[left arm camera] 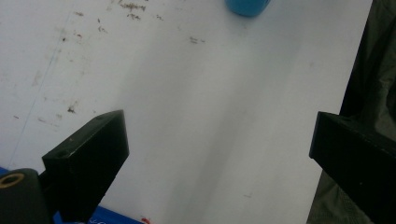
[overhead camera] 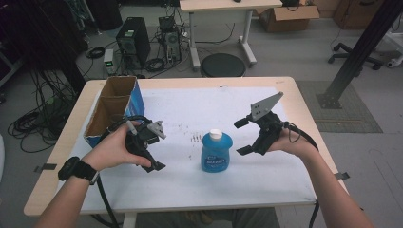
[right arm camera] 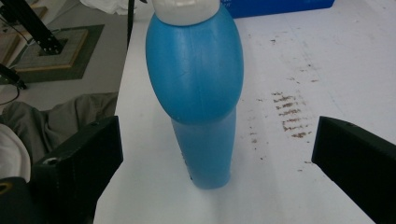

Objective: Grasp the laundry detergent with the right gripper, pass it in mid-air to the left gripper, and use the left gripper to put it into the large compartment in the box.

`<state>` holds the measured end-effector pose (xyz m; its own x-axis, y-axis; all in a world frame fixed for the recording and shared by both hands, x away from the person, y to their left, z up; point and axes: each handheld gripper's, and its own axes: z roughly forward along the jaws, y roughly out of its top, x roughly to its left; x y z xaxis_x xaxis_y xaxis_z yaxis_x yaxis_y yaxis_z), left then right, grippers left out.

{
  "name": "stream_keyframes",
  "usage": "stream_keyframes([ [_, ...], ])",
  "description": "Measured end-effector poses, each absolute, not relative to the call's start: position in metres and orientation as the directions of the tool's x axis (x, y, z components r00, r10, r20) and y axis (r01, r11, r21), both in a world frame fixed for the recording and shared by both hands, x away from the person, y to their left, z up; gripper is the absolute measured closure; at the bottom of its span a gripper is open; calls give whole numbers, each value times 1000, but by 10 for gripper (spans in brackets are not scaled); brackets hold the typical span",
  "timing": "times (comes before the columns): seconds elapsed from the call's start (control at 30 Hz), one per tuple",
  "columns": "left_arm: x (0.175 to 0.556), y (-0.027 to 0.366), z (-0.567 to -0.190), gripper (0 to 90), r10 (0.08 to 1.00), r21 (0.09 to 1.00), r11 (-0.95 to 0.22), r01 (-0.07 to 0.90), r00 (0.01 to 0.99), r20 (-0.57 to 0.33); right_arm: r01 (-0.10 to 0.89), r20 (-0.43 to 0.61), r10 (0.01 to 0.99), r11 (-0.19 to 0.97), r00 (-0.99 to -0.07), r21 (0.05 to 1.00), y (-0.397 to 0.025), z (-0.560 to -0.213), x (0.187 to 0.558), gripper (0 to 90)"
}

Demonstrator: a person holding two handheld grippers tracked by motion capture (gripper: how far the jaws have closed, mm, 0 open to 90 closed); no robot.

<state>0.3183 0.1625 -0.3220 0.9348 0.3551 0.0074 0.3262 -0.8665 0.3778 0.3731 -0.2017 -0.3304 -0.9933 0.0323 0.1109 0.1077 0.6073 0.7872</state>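
A blue plastic bottle with a white cap stands upright near the middle of the white-covered table. My right gripper is just to its right, open, jaws pointing at it and apart from it. In the right gripper view the bottle stands between and beyond the open right gripper. My left gripper is held left of the bottle, open and empty. In the left gripper view the left gripper hangs over bare white sheet, with the bottle's base at the top edge.
An open cardboard box with a blue side stands at the table's left edge, just behind my left hand. Small dark stains mark the sheet left of the bottle. Computers, cables and a second table stand on the floor beyond.
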Motion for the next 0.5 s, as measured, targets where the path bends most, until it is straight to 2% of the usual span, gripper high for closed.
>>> stream_keyframes([
  [0.5,318,163,-324,53,355,382,-864,327,935,1,146,160,21,543,-987,827,-188,-363,373,21],
])
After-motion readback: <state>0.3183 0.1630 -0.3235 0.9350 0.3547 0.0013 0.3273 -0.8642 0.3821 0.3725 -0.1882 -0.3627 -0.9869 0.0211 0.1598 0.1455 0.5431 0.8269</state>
